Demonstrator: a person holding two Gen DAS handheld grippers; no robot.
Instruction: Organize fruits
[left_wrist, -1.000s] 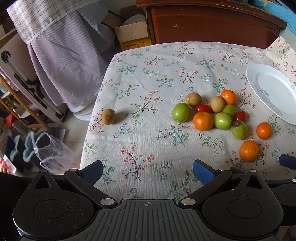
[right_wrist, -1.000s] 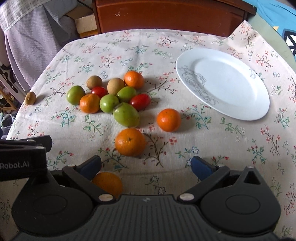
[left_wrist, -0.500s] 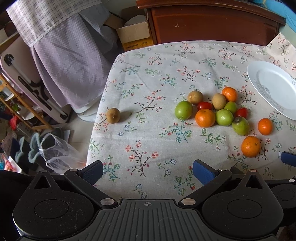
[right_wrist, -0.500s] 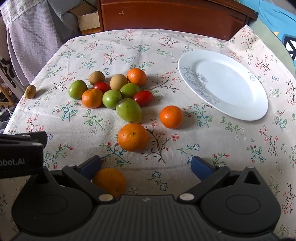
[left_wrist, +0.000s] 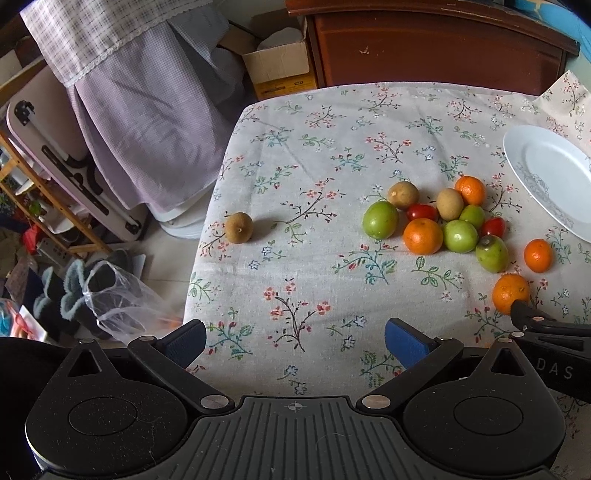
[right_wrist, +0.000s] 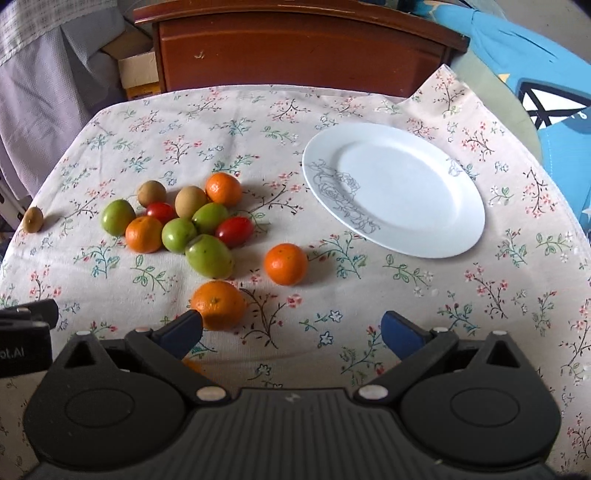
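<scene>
Both views have been drawn back and raised over the last second. The right hand-held gripper (right_wrist: 291, 328) is spread and empty, the nearest orange (right_wrist: 218, 304) touching its left fingertip; the plate (right_wrist: 393, 190) ahead is bare. The left hand-held gripper (left_wrist: 293, 338) is likewise spread, the fruit cluster (left_wrist: 443, 221) ahead to its right. Sorting is judged not begun.

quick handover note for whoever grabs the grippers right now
Left gripper: open, holding nothing, above bare tablecloth.
Right gripper: open, holding nothing, its left finger beside the nearest orange.
White plate: nothing on it, toward the table's right.
Fruit cluster of oranges, green fruits, red tomatoes and brown fruits sits mid-table; another orange lies apart, and one brown fruit sits alone at the left edge.
Done: nothing sorted.
Left: everything.
</scene>
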